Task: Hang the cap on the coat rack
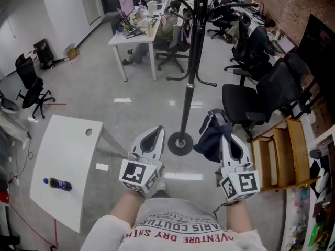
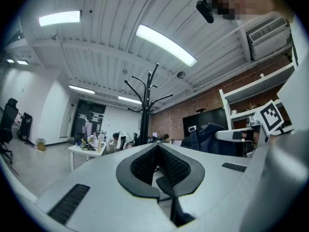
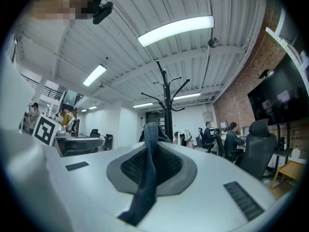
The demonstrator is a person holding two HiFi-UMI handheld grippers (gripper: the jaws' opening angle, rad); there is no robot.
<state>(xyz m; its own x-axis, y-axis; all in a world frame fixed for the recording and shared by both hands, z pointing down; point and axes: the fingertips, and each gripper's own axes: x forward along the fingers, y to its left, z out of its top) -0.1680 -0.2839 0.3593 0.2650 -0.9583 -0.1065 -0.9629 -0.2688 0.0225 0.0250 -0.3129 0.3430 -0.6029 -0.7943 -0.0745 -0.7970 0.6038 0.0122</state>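
The black coat rack stands straight ahead, with its round base on the floor between my two grippers. My right gripper is shut on the dark navy cap, which hangs off its left side, right of the pole. In the right gripper view a strip of the cap's blue fabric is pinched between the jaws, with the coat rack and its hooks rising beyond it. My left gripper is left of the base, shut and holding nothing. In the left gripper view the coat rack shows behind the jaws.
A white table with a dark bottle sits at the lower left. Black office chairs crowd the right of the rack, and a wooden shelf stands further right. A white desk with seated people is behind the rack.
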